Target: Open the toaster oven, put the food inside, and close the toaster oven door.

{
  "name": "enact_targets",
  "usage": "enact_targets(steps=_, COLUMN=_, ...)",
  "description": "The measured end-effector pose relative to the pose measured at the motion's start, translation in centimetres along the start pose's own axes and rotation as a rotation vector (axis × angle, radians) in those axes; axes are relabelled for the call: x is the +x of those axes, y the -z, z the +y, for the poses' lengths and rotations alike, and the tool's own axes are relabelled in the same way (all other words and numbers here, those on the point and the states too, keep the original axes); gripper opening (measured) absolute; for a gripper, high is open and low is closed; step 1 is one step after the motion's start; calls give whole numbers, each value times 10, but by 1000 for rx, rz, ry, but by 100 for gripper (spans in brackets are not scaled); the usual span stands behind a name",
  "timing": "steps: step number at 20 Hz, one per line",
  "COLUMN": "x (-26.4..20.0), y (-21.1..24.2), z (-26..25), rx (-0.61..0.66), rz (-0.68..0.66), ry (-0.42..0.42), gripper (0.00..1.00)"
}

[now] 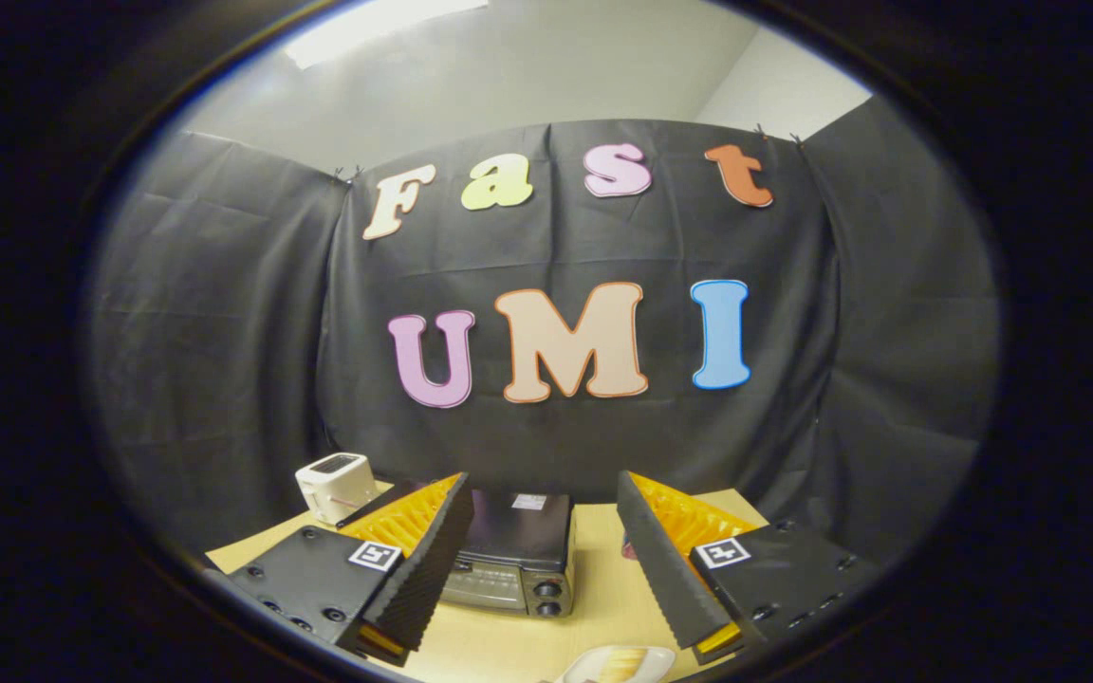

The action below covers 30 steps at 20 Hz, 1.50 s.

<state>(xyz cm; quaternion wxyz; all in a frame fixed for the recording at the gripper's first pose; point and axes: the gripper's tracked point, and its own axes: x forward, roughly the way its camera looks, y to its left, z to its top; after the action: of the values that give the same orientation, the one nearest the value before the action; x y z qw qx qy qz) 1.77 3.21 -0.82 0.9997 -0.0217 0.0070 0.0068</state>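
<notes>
A dark toaster oven (516, 550) with two knobs on its right side stands on the wooden table (599, 588), beyond and between my fingers, partly hidden by the left finger. Its door looks closed, though little of the front shows. Below the fingers, near me, a white plate (618, 664) carries a pale yellowish piece of food (624, 663). My gripper (540, 558) hangs above the table, open wide, nothing between its fingers.
A small white pop-up toaster (336, 486) stands at the back left of the table, left of the toaster oven. A small reddish thing (626, 547) peeks out beside the right finger. Black cloth walls close off the booth behind and on both sides.
</notes>
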Motion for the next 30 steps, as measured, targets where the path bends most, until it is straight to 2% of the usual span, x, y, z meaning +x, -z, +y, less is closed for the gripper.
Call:
enact_targets(steps=3, x=10, y=12, z=11, rx=-16, rz=17, ry=-8, gripper=96)
enact_targets(steps=8, x=24, y=30, z=37, rx=26, rz=29, ry=-55, gripper=96)
enact_targets(steps=14, x=50, y=75, z=70, rx=70, rz=53, ry=-92, gripper=96)
enact_targets(steps=26, x=115, y=155, z=134, rx=101, rz=33, ry=-5, gripper=95)
enact_targets(steps=30, x=133, y=192, z=145, rx=117, rz=86, ry=14, gripper=95)
